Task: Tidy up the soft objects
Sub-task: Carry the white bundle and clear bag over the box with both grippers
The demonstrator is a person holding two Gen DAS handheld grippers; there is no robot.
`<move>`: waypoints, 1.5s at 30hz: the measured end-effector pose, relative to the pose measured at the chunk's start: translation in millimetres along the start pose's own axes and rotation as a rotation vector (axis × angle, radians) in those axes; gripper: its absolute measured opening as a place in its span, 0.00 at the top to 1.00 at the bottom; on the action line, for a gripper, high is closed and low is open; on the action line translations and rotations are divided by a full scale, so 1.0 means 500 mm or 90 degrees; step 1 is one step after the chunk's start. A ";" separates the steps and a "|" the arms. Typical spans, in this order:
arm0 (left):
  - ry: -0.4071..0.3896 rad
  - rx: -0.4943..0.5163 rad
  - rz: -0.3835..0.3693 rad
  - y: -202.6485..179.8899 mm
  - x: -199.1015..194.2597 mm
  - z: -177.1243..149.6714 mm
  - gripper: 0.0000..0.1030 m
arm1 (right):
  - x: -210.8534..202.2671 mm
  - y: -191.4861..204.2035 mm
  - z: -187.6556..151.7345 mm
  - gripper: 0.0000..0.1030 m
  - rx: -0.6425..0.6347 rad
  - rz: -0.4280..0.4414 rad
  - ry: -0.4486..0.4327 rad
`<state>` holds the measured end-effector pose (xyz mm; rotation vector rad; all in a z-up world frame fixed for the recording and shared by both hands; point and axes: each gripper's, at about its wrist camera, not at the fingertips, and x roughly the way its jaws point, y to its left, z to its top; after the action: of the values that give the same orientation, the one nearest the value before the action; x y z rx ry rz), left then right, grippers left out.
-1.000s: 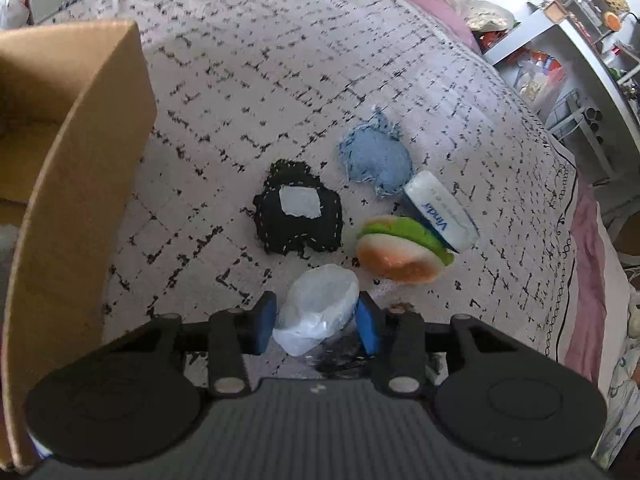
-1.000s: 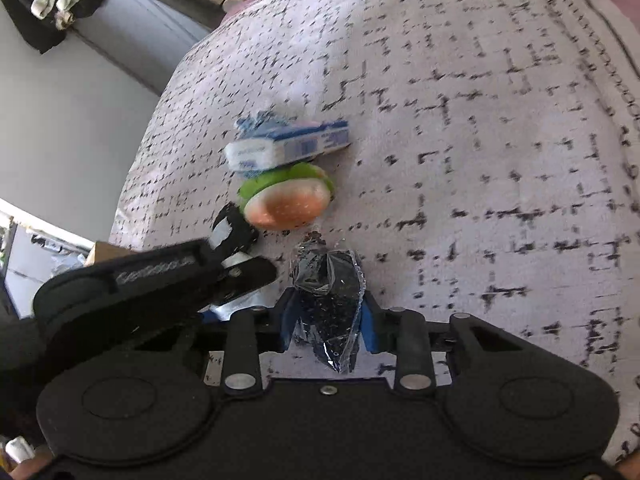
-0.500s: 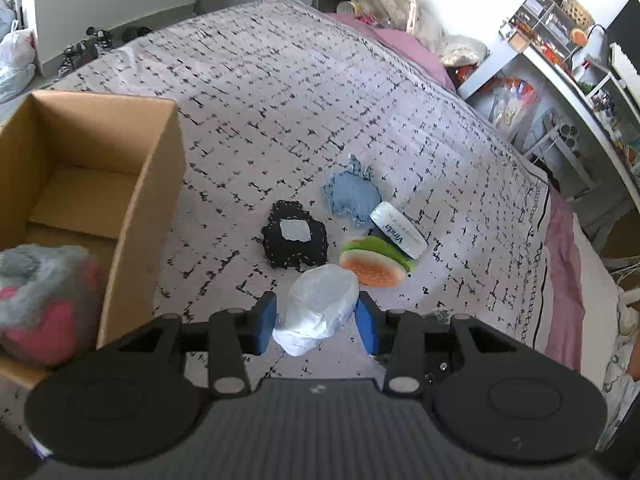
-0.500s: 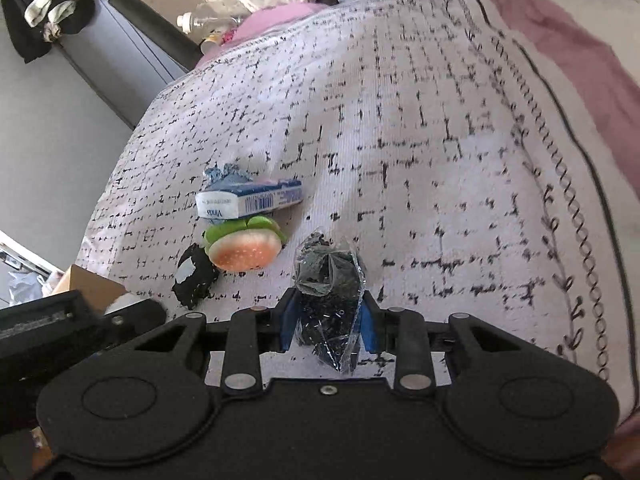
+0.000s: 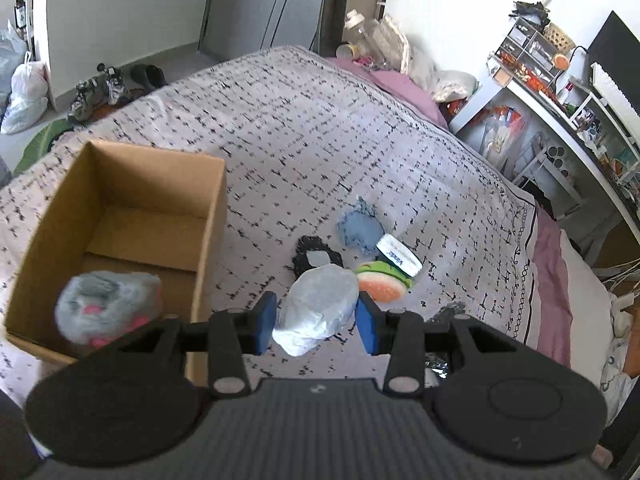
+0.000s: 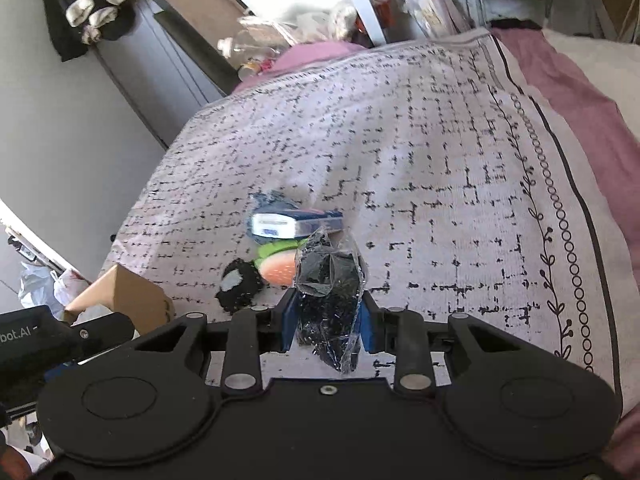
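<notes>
My left gripper (image 5: 316, 322) is shut on a white soft pouch (image 5: 318, 308) and holds it above the bed, right of the open cardboard box (image 5: 210, 220). A grey and pink plush (image 5: 108, 304) lies in the box. My right gripper (image 6: 328, 320) is shut on a clear bag of black bits (image 6: 330, 280), held above the bed. On the bedspread lie a black pad (image 5: 316, 256), a blue pad (image 5: 360, 230), a burger toy (image 5: 382, 282) and a tissue pack (image 5: 400, 256). The right wrist view shows the tissue pack (image 6: 296, 222), burger toy (image 6: 278, 266) and black pad (image 6: 238, 286).
The patterned bedspread (image 5: 320, 140) covers the bed. A white desk with shelves (image 5: 560, 92) stands at the right. Shoes and bags (image 5: 108, 84) lie on the floor beyond the bed. The left gripper's body (image 6: 60, 340) shows at the lower left of the right wrist view.
Both grippers have risen well above the bed with their loads. The box's inside and the plush in it have come into the left wrist view.
</notes>
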<state>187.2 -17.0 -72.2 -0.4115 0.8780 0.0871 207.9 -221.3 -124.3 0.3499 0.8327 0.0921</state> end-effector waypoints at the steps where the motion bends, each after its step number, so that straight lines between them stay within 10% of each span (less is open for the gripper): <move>1: -0.002 0.001 0.000 0.005 -0.007 0.001 0.59 | -0.004 0.005 -0.002 0.70 -0.006 0.003 -0.002; 45: 0.040 0.142 0.031 0.277 -0.014 0.115 0.59 | -0.026 0.305 -0.077 0.70 -0.163 0.061 -0.055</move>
<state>191.3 133.1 -77.8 -0.1855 0.9492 0.0211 179.1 -70.8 -87.2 0.1505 0.7087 0.2686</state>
